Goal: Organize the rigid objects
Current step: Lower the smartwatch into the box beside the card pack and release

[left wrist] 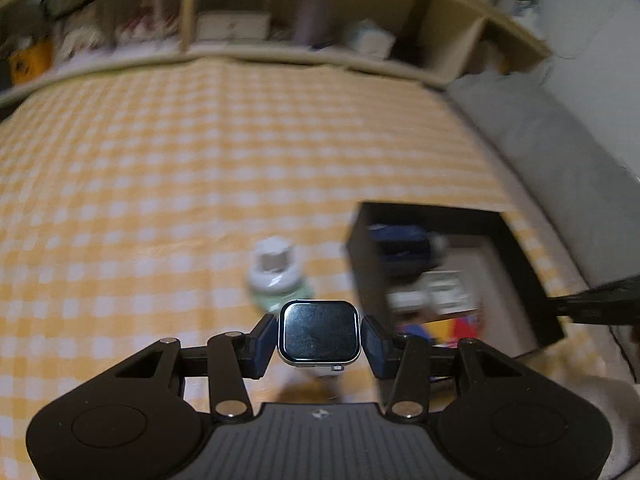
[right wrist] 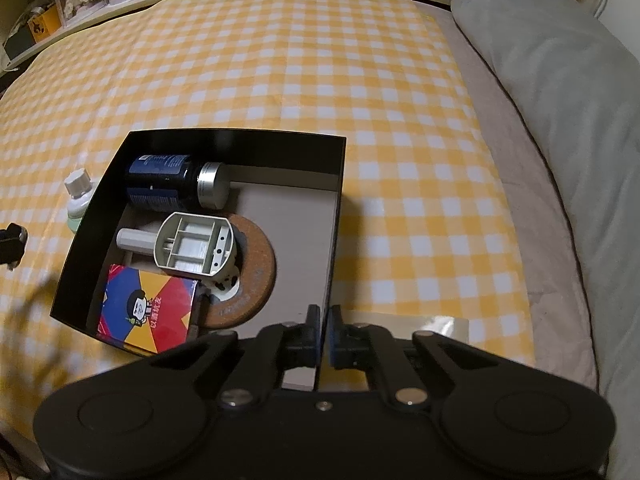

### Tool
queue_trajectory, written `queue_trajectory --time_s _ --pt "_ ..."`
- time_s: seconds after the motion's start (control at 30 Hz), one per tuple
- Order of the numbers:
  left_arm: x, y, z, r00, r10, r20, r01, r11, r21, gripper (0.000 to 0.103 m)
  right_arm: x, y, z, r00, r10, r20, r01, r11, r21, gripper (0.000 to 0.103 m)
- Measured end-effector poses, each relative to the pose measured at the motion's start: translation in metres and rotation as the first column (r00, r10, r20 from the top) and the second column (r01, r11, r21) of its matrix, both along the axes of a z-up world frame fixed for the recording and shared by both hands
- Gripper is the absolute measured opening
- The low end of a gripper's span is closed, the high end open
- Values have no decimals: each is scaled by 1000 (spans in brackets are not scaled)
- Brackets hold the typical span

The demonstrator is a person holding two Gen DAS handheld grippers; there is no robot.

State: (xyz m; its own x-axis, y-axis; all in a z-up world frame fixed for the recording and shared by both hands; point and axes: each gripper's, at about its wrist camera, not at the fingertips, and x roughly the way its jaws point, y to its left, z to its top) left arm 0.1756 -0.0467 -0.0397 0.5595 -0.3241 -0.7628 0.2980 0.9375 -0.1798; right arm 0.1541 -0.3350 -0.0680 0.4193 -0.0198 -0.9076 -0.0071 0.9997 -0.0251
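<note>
Watch (left wrist: 319,332), pinched only at its smooth edges by the left gripper (left wrist: 319,338), could slip out before reaching the box (right wrist: 334,240), whose wall the right gripper (right wrist: 324,336) clamps.

Yellow-and-white checked cloth (right wrist: 304,80) spread wide under warm, dim indoor light.

Backed at the far edge by pale wooden shelving (left wrist: 304,8), split into open compartments crowded with boxes and small clutter, mostly blurred in the left wrist view. Bordered on the right by a grey pillow (right wrist: 560,92) and a strip of beige bedding (right wrist: 532,216) with dark piping. Soft shadows thrown across the near left corner of the cloth.
</note>
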Motion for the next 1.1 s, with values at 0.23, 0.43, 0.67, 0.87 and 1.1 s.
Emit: queue_trajectory --time_s 0.23,0.43,0.67,0.87,1.1 --pt "-20 -51 6 997 -75 -20 71 988 -137 47 0 -4 1 1000 -11 2 11 1000 24 4" --pt "-18 -84 -12 993 -86 -80 61 958 -282 47 -1 -6 3 1000 -21 6 20 999 38 4" --pt "-10 -99 -44 985 -77 -155 11 922 -387 47 -3 -10 5 999 -45 7 44 996 82 4" --pt "-4 -101 -59 980 -91 -174 1 889 -459 47 -3 -11 4 998 -60 5 59 993 100 4" --pt "-1 -106 -62 976 -116 -184 13 874 -485 49 -3 -11 4 998 -63 4 62 993 100 4"
